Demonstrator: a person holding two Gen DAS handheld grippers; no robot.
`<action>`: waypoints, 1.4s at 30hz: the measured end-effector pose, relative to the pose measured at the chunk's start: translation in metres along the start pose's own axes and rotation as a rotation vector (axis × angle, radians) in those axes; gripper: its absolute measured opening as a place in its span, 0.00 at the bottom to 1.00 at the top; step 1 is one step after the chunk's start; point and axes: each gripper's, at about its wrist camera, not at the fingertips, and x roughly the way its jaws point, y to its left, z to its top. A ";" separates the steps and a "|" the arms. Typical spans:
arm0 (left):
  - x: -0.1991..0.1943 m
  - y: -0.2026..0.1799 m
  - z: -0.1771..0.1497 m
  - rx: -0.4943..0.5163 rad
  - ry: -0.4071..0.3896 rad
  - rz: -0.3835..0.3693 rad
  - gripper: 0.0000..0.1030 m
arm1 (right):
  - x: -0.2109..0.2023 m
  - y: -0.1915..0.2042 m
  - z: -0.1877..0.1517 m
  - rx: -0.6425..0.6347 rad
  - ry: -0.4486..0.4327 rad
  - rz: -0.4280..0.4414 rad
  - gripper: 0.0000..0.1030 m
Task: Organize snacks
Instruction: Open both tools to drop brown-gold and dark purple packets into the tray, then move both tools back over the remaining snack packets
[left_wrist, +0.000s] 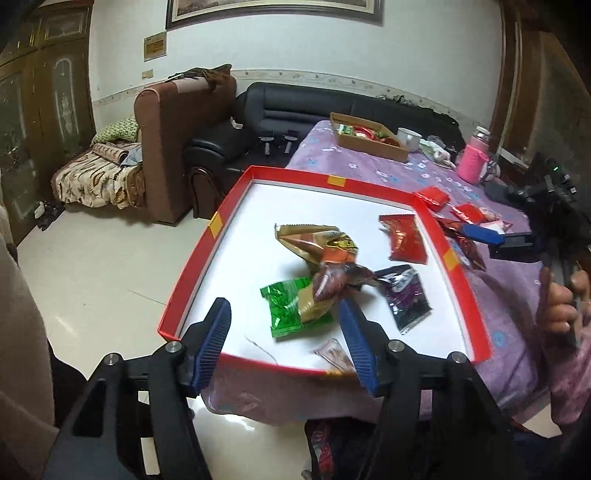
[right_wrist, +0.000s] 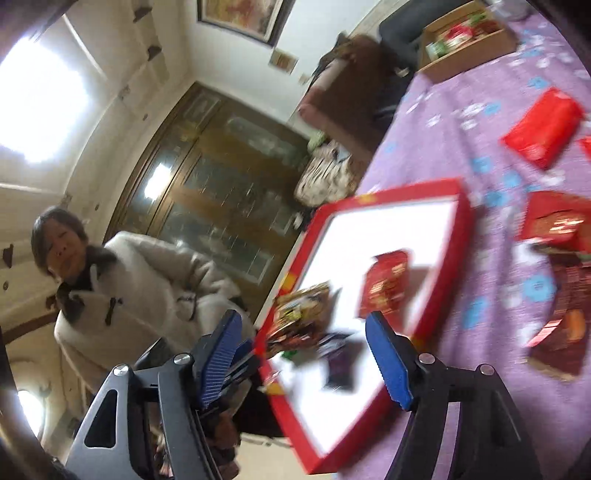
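Observation:
A red tray (left_wrist: 192, 280) with a white floor lies on the purple flowered cloth. In it lie a gold packet (left_wrist: 314, 236), a green packet (left_wrist: 284, 306), a dark purple packet (left_wrist: 406, 295) and a red packet (left_wrist: 406, 240). A blurred brown packet (left_wrist: 332, 280) sits on the pile beside my left gripper's right fingertip. My left gripper (left_wrist: 283, 302) stands open over the tray's near edge, holding nothing. My right gripper (right_wrist: 303, 315) is open and empty above the tray (right_wrist: 467, 221), near the red packet (right_wrist: 386, 284). Loose red packets (right_wrist: 543, 127) lie on the cloth outside.
A cardboard box (left_wrist: 369, 144) of snacks, a white cup (left_wrist: 408, 138) and a pink bottle (left_wrist: 472, 162) stand at the table's far end. A person in a pale coat (right_wrist: 147, 288) stands by the tray's side. Sofas and tiled floor lie beyond the table edge.

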 end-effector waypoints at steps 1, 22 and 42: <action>-0.001 -0.002 0.001 0.011 -0.004 -0.004 0.58 | -0.010 -0.010 0.001 0.021 -0.019 -0.016 0.70; 0.009 -0.118 0.010 0.229 0.001 -0.246 0.68 | -0.192 -0.097 -0.019 0.170 -0.356 -0.204 0.71; 0.098 -0.229 0.050 0.273 0.219 -0.311 0.71 | -0.225 -0.136 0.045 0.193 -0.313 -0.533 0.68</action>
